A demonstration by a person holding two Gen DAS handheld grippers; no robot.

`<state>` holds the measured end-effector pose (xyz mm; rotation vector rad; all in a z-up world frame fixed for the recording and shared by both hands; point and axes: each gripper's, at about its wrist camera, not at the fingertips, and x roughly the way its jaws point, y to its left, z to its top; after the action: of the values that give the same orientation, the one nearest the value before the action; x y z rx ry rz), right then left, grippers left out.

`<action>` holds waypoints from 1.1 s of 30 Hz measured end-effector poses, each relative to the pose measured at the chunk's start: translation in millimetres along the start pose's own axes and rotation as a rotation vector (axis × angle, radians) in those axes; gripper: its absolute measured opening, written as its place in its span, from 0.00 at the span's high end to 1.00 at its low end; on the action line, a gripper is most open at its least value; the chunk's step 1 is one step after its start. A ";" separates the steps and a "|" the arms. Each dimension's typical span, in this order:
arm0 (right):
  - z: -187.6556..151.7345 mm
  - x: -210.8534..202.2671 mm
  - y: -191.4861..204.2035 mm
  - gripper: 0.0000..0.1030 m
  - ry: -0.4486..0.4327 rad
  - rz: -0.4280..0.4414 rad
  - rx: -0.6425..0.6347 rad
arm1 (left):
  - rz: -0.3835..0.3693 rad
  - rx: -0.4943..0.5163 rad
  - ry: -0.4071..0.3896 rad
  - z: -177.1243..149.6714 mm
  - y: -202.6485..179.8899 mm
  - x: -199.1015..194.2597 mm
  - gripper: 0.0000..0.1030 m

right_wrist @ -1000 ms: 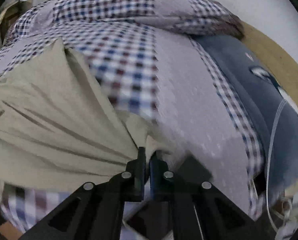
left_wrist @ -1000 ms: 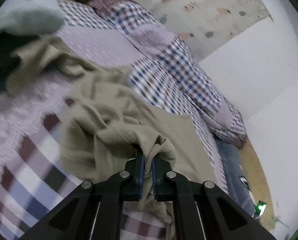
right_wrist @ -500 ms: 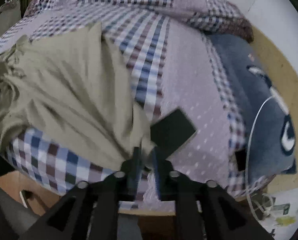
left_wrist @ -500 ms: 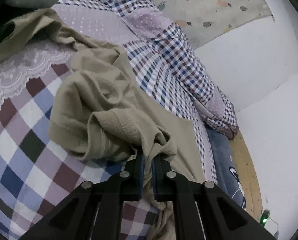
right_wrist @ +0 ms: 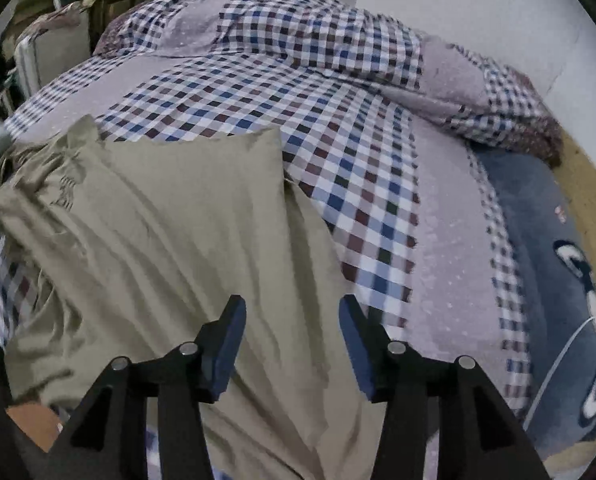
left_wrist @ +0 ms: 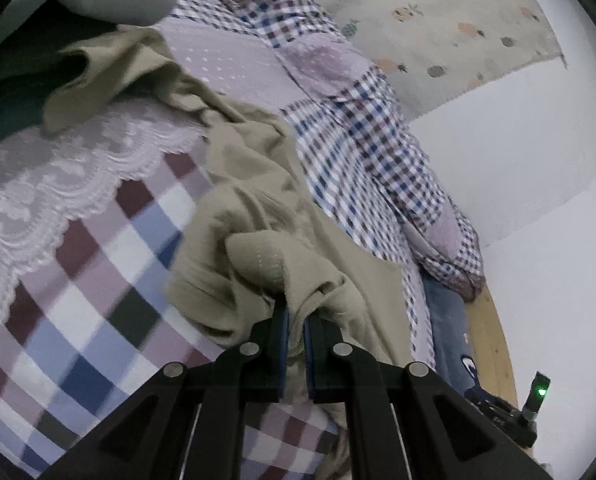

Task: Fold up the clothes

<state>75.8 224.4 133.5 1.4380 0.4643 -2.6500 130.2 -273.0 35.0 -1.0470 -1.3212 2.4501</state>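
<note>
The khaki garment (right_wrist: 170,240) lay spread on the bed's checked quilt (right_wrist: 329,128), bunched at one end. The left hand-held gripper (left_wrist: 294,322) pinched a ribbed edge of that bunched end. The right hand-held gripper (right_wrist: 292,320) hovered just above the flatter part, its jaws spread wide and holding nothing.

Both fisheye views were dimly and evenly lit, with a cool grey cast and no source in view. Straight lines were bent and the corners blacked out. The checked bedspread (left_wrist: 98,300) was smeared by blur nearby. No glare was seen; shadows were soft.
</note>
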 end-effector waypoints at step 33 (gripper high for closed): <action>-164.6 4.0 -28.5 0.50 -0.278 0.448 0.527 | 0.338 0.096 -0.142 114.7 -34.2 -72.4 0.18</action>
<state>199.5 302.2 52.5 1.0613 -0.5551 -2.6164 103.3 -361.8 139.6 -1.1742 -1.1277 2.8501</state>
